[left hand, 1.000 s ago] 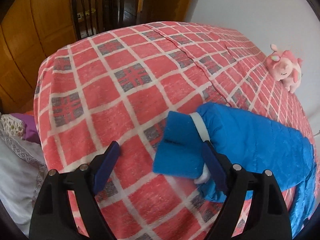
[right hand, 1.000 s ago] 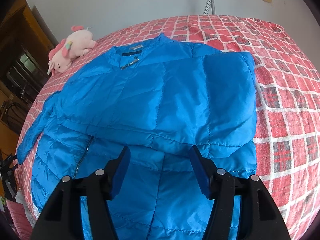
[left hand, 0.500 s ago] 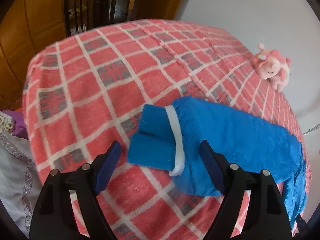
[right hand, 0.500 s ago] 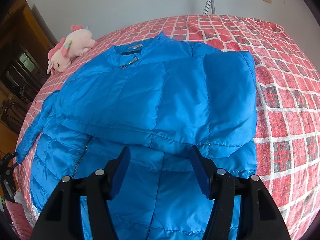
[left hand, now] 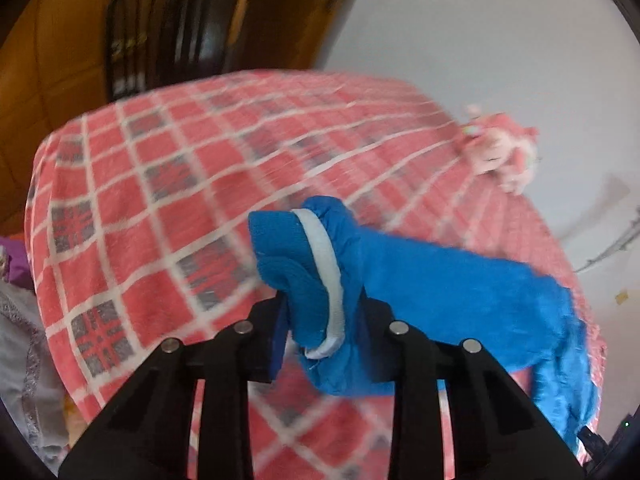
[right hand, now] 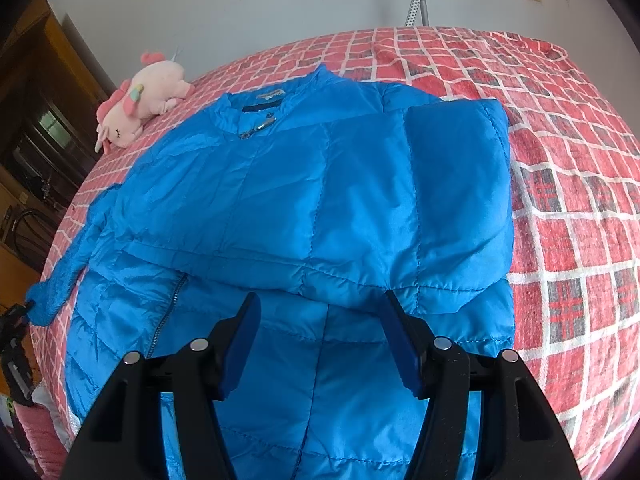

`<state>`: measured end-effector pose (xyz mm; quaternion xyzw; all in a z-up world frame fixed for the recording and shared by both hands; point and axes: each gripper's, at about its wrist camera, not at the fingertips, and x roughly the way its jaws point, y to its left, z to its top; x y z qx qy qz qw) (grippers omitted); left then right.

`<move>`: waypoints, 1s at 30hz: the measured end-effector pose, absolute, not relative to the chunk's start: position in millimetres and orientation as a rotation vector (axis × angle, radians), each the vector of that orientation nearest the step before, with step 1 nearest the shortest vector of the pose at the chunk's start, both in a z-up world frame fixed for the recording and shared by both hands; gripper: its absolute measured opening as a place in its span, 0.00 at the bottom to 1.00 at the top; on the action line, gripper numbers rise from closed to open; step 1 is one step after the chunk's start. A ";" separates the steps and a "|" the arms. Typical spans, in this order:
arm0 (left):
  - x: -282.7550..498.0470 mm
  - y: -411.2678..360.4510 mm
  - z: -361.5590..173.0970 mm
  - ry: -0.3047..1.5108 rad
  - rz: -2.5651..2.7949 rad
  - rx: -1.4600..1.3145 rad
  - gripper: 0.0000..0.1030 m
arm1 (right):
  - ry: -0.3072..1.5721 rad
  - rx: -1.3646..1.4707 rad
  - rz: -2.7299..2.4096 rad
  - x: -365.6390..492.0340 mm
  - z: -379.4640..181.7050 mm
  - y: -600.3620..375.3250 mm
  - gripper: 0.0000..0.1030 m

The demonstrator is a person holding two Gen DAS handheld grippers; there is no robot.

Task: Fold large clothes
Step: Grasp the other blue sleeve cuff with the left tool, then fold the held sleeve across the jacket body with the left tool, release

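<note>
Left gripper [left hand: 320, 328] just clamped shut on the sleeve cuff [left hand: 304, 276]
Blue jacket [right hand: 312, 200] lies spread on the checked bed [right hand: 580, 200]; right gripper [right hand: 320, 340] hovers open over its hem

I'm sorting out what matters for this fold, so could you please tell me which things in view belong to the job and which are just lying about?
Part of the job:
- blue jacket
- its sleeve cuff, clamped in the left hand-held gripper
- right hand-held gripper, open over the hem

Just lying about:
- pink plush toy
- wooden chair
- checked bedspread, only the work surface
</note>
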<state>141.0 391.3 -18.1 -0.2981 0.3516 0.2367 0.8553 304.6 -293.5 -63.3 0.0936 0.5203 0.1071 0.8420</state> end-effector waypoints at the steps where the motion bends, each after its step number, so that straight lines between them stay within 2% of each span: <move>1: 143.2 379.3 -6.5 0.719 0.477 -0.604 0.26 | 1.099 0.197 0.226 304.2 -62.8 -293.4 0.60; 7: 178.1 285.2 52.2 0.640 0.253 -0.465 0.26 | 1.100 0.182 0.219 301.9 -60.4 -290.9 0.60; 12: 231.9 173.7 73.1 0.671 -0.008 -0.324 0.26 | 1.092 0.177 0.219 300.7 -58.3 -290.8 0.60; 21: 321.6 -1.2 32.5 0.840 -0.299 -0.167 0.26 | 1.088 0.154 0.207 300.8 -57.9 -291.3 0.60; 25: 352.7 -23.9 -3.1 0.922 -0.315 -0.137 0.26 | 1.091 0.151 0.205 302.9 -59.9 -291.6 0.60; 30: 361.1 -25.2 -29.4 1.016 -0.420 -0.166 0.39 | 1.099 0.146 0.200 305.6 -63.7 -291.8 0.60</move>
